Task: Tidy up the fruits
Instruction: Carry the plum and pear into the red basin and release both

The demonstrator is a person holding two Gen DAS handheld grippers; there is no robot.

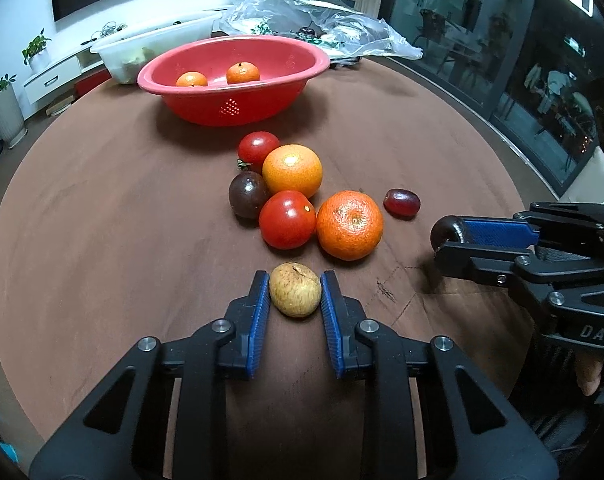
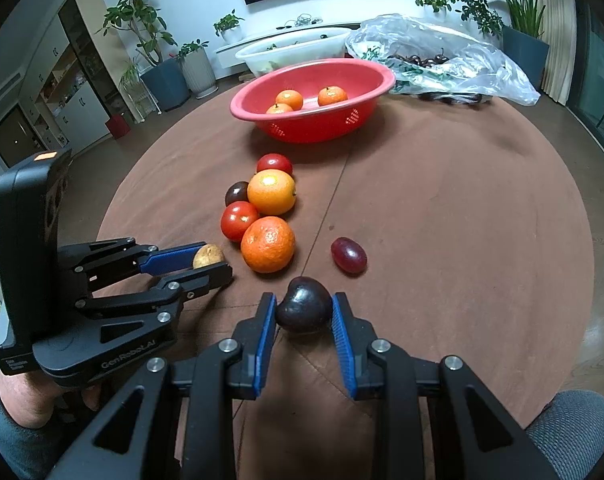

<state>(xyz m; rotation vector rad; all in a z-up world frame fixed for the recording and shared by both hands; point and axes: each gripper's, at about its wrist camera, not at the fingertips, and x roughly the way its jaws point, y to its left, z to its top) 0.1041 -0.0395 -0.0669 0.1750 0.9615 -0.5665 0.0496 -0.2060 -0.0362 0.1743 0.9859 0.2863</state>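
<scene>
Fruits gripped: left hand-held gripper clamps tan fruit, right hand-held gripper dark cherry

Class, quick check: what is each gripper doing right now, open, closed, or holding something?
Left gripper: closed on the small tan fruit.
Right gripper: closed on the dark cherry.

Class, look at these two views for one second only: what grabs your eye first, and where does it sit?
The red basket at the table's far side, with small oranges inside, stands out most. Next comes the bright cluster of tomatoes and oranges mid-table. Nearest, the left claw is shut on a small tan fruit, and the right claw grips a dark cherry.
</scene>
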